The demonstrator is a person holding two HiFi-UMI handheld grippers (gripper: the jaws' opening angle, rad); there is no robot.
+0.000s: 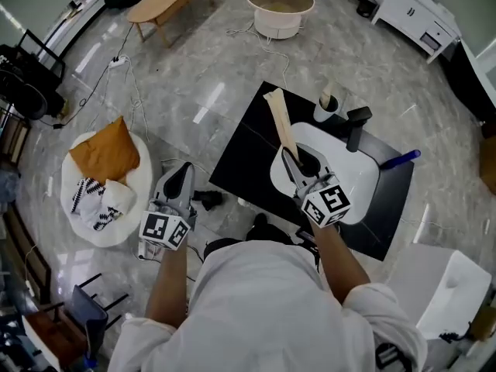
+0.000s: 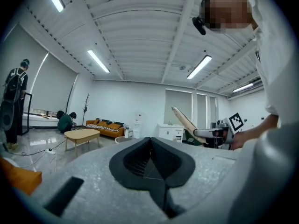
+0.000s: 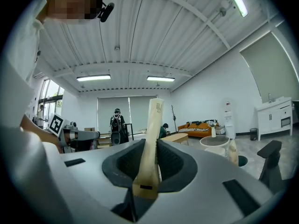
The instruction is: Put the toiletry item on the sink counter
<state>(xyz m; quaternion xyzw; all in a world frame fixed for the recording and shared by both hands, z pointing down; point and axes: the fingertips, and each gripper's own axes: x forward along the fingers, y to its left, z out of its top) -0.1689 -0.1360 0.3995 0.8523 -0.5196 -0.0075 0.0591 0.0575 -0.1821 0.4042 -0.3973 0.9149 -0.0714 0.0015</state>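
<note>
The toiletry item [image 1: 280,122] is a long, flat beige tube. My right gripper [image 1: 288,155] is shut on its lower end, and it sticks out ahead over the black sink counter [image 1: 248,161] and the edge of the white basin [image 1: 358,180]. In the right gripper view the tube [image 3: 153,129] rises between the pads of the gripper [image 3: 148,149]. My left gripper [image 1: 183,170] hangs over the floor left of the counter. Its jaws [image 2: 150,143] meet with nothing between them.
A black faucet [image 1: 356,130], a white cup [image 1: 327,107] and a blue item [image 1: 400,160] stand on the counter. On the floor are a white beanbag with an orange cushion [image 1: 105,169], cables, a wooden table [image 1: 167,2] and a round white table [image 1: 279,8]. A white box [image 1: 446,285] stands at the right.
</note>
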